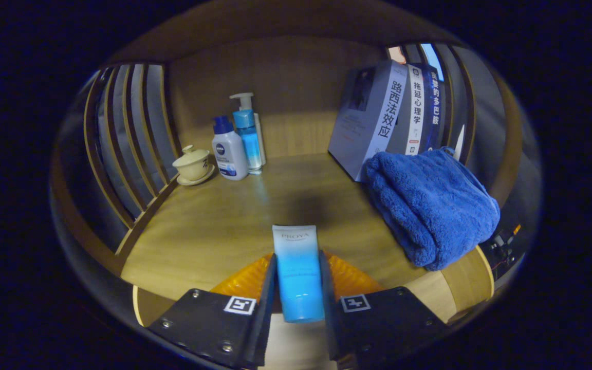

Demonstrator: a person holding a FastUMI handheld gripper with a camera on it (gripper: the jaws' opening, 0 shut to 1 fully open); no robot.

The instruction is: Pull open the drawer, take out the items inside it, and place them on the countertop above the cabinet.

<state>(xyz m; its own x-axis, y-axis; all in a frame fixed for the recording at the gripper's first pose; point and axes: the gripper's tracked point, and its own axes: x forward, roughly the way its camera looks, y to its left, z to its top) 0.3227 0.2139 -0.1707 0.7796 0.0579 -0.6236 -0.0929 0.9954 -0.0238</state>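
Gripper view: the wooden countertop [214, 226] spreads ahead, books [378, 118] leaning at its back right with a blue towel [429, 205] heaped before them. Two bottles [237, 144] and a lidded cup [193, 163] stand back left. The gripper [298, 288] pinches a blue tube [297, 272] between both fingers, above the countertop's near edge.

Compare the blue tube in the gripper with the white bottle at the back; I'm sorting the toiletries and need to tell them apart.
The blue tube is gripped between both fingers of the gripper, near the countertop's front edge; the white bottle stands upright on the countertop beside a pump bottle. The tube fades from white to bright blue; the bottle is white with a dark blue cap. Both look like toiletry containers.
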